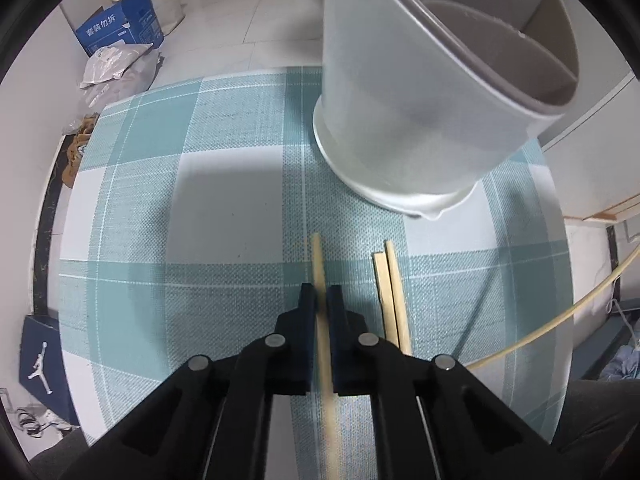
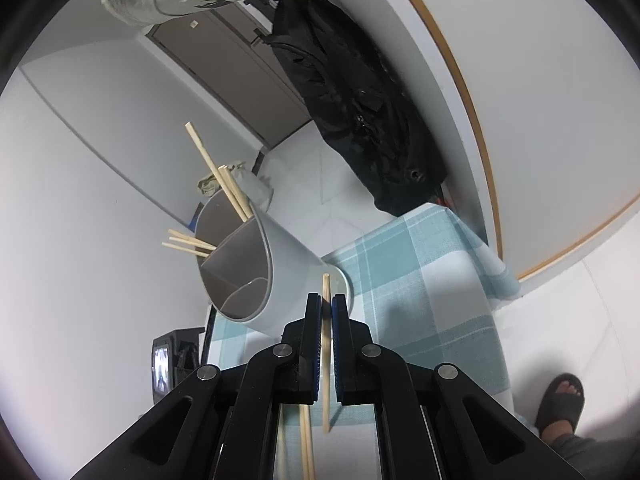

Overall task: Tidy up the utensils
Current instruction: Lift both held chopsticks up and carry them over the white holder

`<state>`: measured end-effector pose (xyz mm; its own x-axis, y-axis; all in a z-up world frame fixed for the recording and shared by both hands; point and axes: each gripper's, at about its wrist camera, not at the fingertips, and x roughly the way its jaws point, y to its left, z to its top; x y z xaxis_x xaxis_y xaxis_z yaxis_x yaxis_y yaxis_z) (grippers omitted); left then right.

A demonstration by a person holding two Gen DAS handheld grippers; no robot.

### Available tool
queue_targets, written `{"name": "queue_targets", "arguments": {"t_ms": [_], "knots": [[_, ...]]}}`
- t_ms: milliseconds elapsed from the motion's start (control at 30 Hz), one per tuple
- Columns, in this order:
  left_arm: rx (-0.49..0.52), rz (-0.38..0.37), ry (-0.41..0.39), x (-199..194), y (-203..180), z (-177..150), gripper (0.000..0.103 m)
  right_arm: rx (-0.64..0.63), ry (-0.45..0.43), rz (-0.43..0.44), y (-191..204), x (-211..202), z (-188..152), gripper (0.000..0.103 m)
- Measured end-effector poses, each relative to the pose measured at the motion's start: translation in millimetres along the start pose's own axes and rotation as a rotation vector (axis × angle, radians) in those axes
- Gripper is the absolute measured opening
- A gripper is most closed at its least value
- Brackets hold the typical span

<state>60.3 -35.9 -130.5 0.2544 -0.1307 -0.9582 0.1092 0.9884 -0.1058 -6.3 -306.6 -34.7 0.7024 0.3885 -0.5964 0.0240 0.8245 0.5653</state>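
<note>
Chopsticks [image 1: 318,264] are pale bare wood, matt and smooth. The utensil holder [image 1: 400,112] is smooth plastic with a soft sheen, white outside, grey matt dividers within. The tablecloth [image 1: 200,200] is woven cloth, coarse-textured, matt. Both grippers [image 1: 321,300] [image 2: 326,308] are matt black plastic with bright metal pins.

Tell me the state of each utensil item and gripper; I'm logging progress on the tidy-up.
Left gripper: shut on a chopstick lying on the tablecloth.
Right gripper: shut on a chopstick, held aloft.
Holder: upright, several chopsticks inside.
Chopstick pair: loose on cloth.
</note>
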Motion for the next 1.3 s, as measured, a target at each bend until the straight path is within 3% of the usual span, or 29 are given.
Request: {"name": "queue_targets", "arguments": {"t_ms": [200, 367, 533, 833, 1300], "knots": [[-0.026, -0.056, -0.164, -34, 6, -11, 0.001, -0.069, -0.006, -0.005, 13, 0, -5, 0.004], [0.013, -0.103, -0.379, -85, 3, -34, 0.001, -0.134, -0.016, 0.018, 27, -6, -14, 0.004], [0.059, -0.132, -0.509, -114, 2, -48, 0.001, -0.243, -0.028, 0.021, 48, -12, -26, 0.004], [0.082, -0.174, -0.588, -136, 10, -37, 0.001, -0.342, -0.052, 0.009, 72, -27, -37, 0.004], [0.136, -0.193, -0.643, -171, 1, -18, 0.001, -0.410, -0.100, 0.032, 110, -39, 6, 0.004]]}}
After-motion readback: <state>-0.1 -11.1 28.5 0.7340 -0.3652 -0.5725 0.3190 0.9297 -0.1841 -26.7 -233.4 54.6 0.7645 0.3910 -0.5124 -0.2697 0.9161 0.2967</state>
